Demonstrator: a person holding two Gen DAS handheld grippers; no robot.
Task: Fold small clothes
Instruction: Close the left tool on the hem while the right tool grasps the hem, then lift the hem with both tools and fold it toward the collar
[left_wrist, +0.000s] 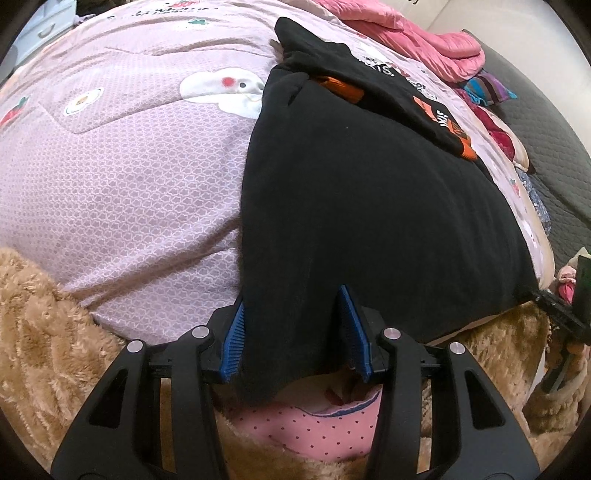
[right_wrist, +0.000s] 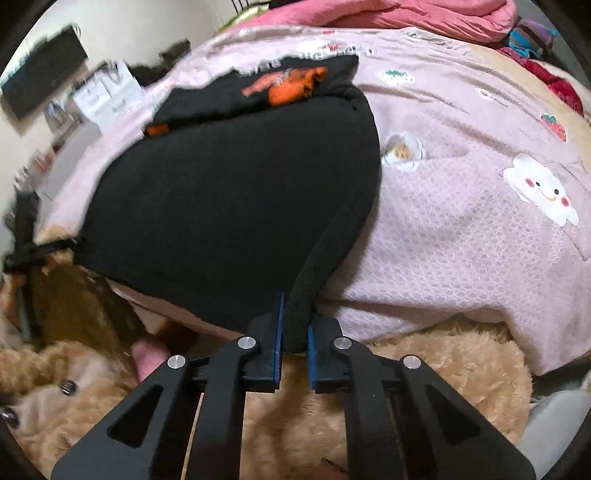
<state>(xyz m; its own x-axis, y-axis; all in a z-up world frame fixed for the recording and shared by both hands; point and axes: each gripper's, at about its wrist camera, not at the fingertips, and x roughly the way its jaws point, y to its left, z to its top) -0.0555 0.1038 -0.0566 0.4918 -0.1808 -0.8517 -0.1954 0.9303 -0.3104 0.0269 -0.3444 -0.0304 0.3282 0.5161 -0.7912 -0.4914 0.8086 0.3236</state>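
Left wrist: left gripper (left_wrist: 291, 328) half open, black fleece garment (left_wrist: 369, 192) hem draped between blue fingers (left_wrist: 232, 339), spread on pink quilted bed cover (left_wrist: 129, 177). Right wrist: right gripper (right_wrist: 294, 341) pinching hem. Lift both corners evenly, fold forward.

The shirt (left_wrist: 351, 192) lies on the blanket (left_wrist: 129, 177) on the bed. Its near edge hangs off the blanket toward both tools. Behind the shirt, a quilt (left_wrist: 417, 40) is piled up. Below the blanket's near edge sits a fluffy throw (right_wrist: 424, 373).
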